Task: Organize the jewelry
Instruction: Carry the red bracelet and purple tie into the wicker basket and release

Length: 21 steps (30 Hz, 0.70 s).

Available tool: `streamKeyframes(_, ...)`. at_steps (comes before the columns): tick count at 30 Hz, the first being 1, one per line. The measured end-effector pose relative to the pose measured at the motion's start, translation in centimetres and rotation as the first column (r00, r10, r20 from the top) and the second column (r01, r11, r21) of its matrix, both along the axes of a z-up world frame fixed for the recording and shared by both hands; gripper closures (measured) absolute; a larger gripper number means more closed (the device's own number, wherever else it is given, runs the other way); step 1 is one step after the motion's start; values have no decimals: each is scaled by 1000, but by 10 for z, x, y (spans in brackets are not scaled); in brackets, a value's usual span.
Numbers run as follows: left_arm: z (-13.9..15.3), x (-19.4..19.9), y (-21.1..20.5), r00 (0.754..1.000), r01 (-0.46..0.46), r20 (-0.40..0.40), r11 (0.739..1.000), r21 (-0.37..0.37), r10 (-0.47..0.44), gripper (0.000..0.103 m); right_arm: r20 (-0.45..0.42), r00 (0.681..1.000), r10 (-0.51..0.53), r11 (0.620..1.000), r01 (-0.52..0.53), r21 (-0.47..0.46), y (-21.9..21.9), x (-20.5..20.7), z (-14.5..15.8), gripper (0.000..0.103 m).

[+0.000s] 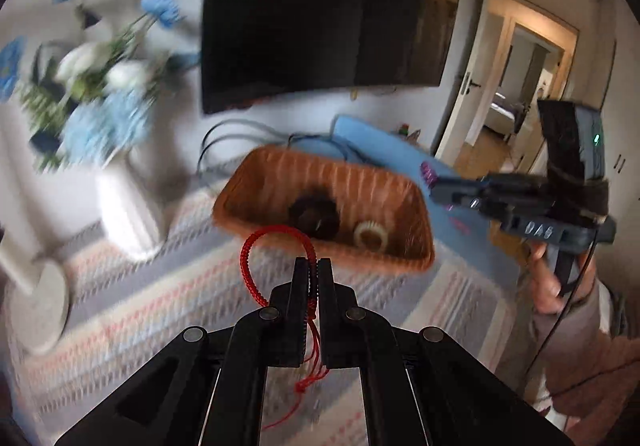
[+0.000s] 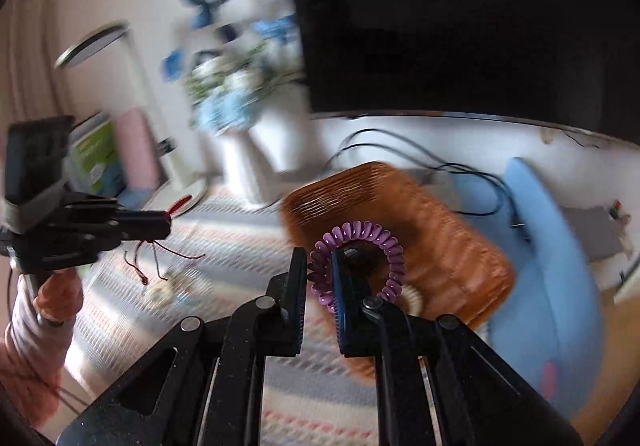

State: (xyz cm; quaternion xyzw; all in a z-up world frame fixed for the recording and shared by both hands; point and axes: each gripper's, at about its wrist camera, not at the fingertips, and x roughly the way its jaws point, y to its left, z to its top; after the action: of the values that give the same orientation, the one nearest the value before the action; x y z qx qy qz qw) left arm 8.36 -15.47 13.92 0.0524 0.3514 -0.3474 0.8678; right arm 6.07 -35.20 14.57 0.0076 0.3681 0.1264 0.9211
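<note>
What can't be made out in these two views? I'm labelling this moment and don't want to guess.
- Dark round item in the orange basket, left wrist view: motion blur; in the right wrist view the purple coil band and right claw cover it.
- Small pieces on the striped cloth, right wrist view: too blurred to name.
- Red bracelet's cord ends, left wrist view: partly hidden behind the left claw.

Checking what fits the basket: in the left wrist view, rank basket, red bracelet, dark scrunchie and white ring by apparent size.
1. Basket
2. Red bracelet, though it is nearer the camera
3. Dark scrunchie
4. White ring
</note>
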Motion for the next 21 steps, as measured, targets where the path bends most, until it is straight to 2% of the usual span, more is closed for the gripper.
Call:
streamKeyframes(4, -1, 42, -50, 998, 45, -33, 999, -13, -46, 99, -47, 993, -106, 994, 106, 6, -25, 34, -23, 90)
streamKeyframes(7, -24, 69, -86, 992, 91, -88, 996, -28, -93, 99, -102, 982, -162, 986, 164, 10, -40, 54, -49, 90)
streamKeyframes(12, -63, 80, -131, 981, 137, -139, 990, -15, -138, 99, -195, 956, -219, 974, 227, 21, -64, 75, -90, 90)
streamKeyframes(17, -91, 87, -154, 968, 170, -188, 985, 14, -164, 99, -215, 948, -235, 970, 243, 14, -69, 79, -101, 90)
streamKeyframes(21, -92, 85, -156, 965, 173, -200, 985, -11, -171, 99, -215, 949, -230, 971, 239, 15, -67, 76, -100, 89)
